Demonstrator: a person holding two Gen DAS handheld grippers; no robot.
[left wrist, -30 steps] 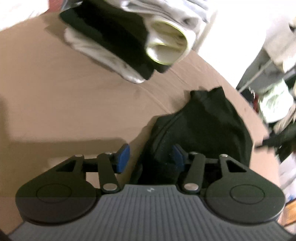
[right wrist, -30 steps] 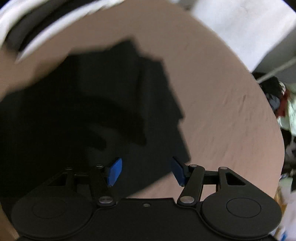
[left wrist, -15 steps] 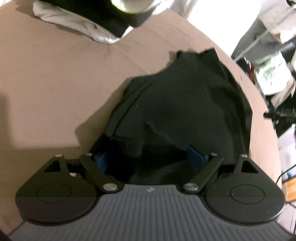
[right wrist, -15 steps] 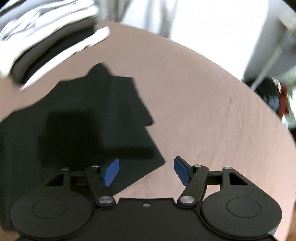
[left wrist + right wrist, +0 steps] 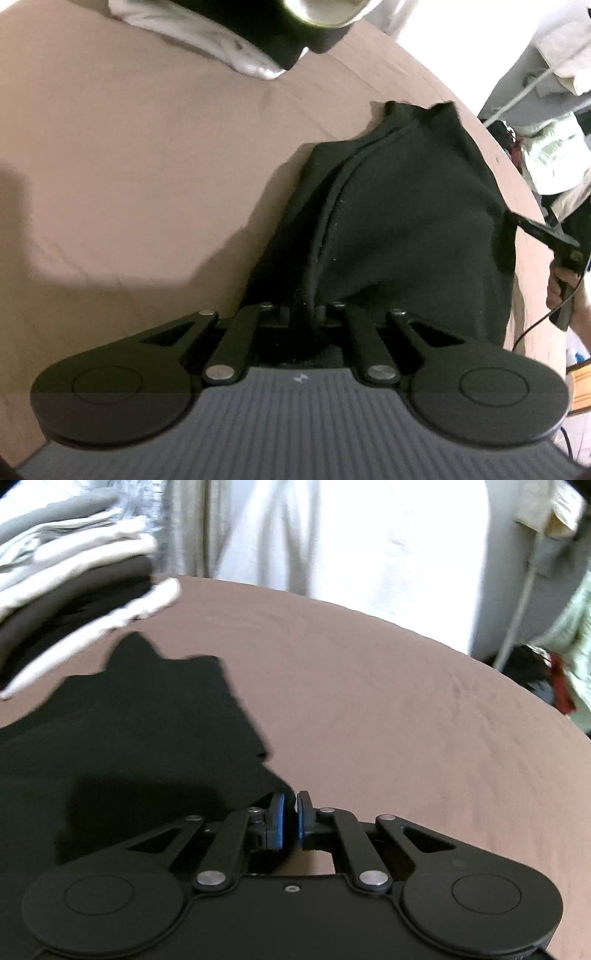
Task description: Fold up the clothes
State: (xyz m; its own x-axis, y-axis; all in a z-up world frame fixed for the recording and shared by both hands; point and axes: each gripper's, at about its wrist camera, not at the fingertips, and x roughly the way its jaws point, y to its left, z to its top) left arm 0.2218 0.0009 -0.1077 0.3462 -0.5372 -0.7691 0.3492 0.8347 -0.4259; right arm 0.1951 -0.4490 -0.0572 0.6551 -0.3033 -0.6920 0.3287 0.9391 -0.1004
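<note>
A black garment (image 5: 406, 221) lies on the tan bed sheet (image 5: 129, 166). My left gripper (image 5: 301, 308) is shut on a hemmed edge of it, and the cloth rises in a fold from the jaws. In the right wrist view the same black garment (image 5: 147, 738) spreads to the left. My right gripper (image 5: 290, 818) is shut on its near corner, its blue pads (image 5: 277, 821) pinching the cloth edge. The right gripper's body (image 5: 546, 236) shows at the far right of the left wrist view, held by a hand.
A stack of folded white, grey and black clothes (image 5: 258, 44) sits at the far side of the bed, also in the right wrist view (image 5: 74, 590). A white curtain (image 5: 351, 546) hangs behind. Cluttered items (image 5: 546, 158) lie past the bed's right edge.
Both grippers were open one second ago. Each has moved onto an edge of the black garment and closed on it.
</note>
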